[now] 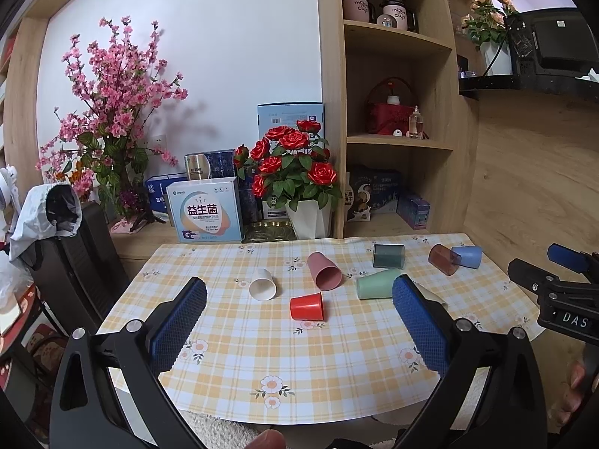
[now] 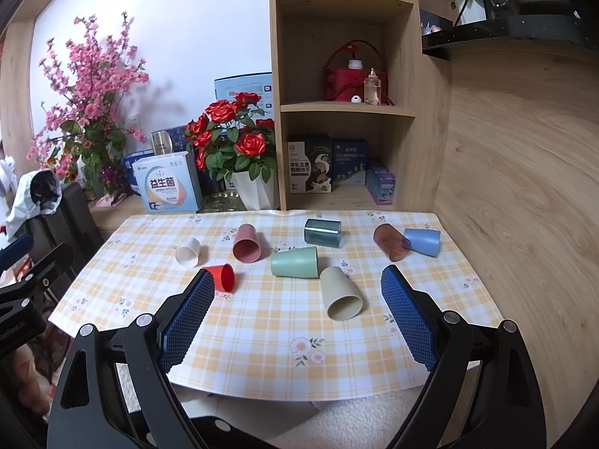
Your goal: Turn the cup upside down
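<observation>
Several cups lie on their sides on the checked tablecloth (image 2: pixel 262 329): white (image 2: pixel 188 251), pink (image 2: pixel 246 243), red (image 2: pixel 222 277), mint green (image 2: pixel 295 262), beige (image 2: pixel 341 293), dark teal (image 2: pixel 322 232), clear brown (image 2: pixel 391 242) and blue (image 2: pixel 423 241). In the left wrist view the red cup (image 1: pixel 307 306) lies nearest, between the fingers, with the white (image 1: pixel 262 285) and pink (image 1: pixel 324 271) cups behind. My left gripper (image 1: pixel 299 292) is open and empty above the table's near edge. My right gripper (image 2: pixel 297 284) is open and empty, short of the beige cup.
A white pot of red roses (image 2: pixel 239 149), boxes (image 2: pixel 168 187) and pink blossoms (image 2: pixel 86 86) stand behind the table. A wooden shelf unit (image 2: pixel 348 108) stands at the back, a wood wall on the right, a black chair (image 1: pixel 75 262) on the left.
</observation>
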A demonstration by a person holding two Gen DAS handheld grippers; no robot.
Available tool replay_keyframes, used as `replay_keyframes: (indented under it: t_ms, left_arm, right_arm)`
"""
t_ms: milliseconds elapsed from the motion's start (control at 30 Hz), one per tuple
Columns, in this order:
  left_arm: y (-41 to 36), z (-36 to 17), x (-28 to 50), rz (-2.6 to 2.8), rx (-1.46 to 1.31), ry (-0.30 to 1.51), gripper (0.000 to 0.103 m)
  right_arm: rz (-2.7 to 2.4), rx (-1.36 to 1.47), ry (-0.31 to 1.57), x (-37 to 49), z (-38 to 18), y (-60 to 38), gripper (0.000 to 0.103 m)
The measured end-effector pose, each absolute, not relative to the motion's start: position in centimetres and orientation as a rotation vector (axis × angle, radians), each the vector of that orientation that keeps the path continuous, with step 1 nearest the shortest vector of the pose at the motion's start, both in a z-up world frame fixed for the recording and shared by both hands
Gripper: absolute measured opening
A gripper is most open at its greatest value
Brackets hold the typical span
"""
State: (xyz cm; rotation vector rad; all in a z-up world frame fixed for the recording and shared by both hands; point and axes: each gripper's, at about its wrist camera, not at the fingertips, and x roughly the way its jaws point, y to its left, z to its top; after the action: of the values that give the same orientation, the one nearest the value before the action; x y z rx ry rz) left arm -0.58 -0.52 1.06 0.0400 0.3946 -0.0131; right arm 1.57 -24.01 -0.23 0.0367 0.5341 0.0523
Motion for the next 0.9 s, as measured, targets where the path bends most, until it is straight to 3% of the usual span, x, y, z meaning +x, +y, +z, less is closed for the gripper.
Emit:
replay_keyframes:
  t_ms: [900]
  left_arm:
    - [-0.49,0.46,-0.66,-0.014,0.031,0.398,0.097]
  right_arm:
    - [0.049,0.040,0.537,1.45,-0.30,-24.18,0.088]
